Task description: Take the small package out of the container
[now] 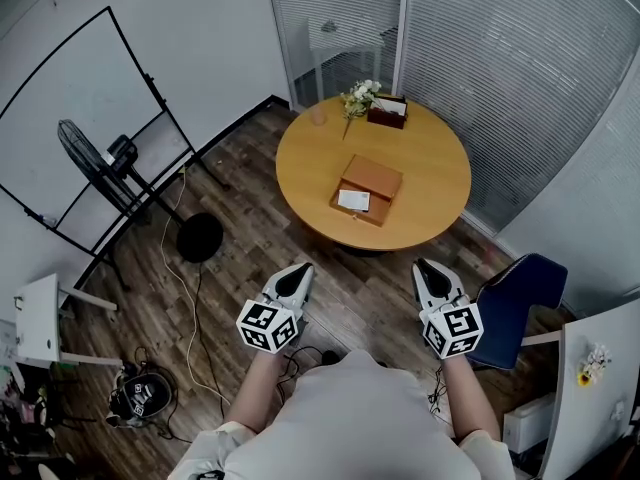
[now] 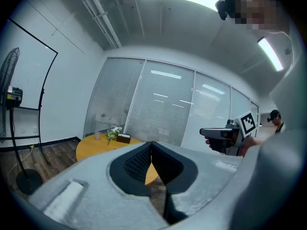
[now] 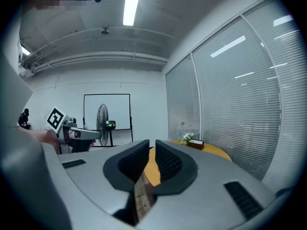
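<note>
Holds left gripper (image 1: pixel 303 268) and right gripper (image 1: pixel 421 265) side by side over the wood floor (image 1: pixel 250 258), well short of the round table (image 1: pixel 440 168). Has left jaws pressed tip to tip, empty; right jaws a sliver apart, nothing between. Shows small white package (image 1: pixel 353 200) lying at near end of brown container (image 1: pixel 375 178) mid-table, well apart from both grippers. Flowers (image 1: pixel 360 96) and dark box (image 1: pixel 388 114) at far table edge.

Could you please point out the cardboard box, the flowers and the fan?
Flat brown cardboard box (image 1: pixel 374 177): head view, lid.
White flower bunch (image 1: pixel 361 93): head view, blossoms.
Black pedestal fan (image 1: pixel 83 151): head view, cage.
</note>
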A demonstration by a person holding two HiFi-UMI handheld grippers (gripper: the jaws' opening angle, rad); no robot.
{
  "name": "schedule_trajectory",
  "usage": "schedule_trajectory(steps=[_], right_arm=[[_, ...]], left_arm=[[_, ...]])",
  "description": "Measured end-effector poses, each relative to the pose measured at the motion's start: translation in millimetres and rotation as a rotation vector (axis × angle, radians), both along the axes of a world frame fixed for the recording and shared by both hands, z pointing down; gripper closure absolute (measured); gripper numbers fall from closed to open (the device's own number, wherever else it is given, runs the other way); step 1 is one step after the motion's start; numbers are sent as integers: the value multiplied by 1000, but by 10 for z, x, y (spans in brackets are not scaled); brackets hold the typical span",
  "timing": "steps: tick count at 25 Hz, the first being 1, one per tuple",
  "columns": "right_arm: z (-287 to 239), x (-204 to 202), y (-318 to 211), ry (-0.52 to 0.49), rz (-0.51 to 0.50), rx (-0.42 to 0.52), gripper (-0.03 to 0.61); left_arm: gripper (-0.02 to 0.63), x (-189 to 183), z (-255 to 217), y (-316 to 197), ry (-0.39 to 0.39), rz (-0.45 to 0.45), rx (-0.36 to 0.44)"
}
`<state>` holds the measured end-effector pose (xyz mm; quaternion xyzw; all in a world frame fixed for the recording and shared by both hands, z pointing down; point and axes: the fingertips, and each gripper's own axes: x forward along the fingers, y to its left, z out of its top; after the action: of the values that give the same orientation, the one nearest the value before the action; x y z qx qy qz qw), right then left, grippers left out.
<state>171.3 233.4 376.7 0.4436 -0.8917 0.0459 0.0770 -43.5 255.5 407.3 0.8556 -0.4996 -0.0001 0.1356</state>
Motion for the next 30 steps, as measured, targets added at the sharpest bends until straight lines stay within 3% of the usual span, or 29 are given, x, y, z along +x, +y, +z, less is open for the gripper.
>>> schedule_trajectory(steps=[9,17,30], right_arm=[[29,-246,40,8,47,-14,444],[118,-440,126,13,76,-29,442],[271,-574,-68,26,60,-63,442]], left_arm=[[595,-270,45,-22,7,34,-5],[595,-460,153,-11,2,70,-20],[595,-599,270,-179,8,55,-46]])
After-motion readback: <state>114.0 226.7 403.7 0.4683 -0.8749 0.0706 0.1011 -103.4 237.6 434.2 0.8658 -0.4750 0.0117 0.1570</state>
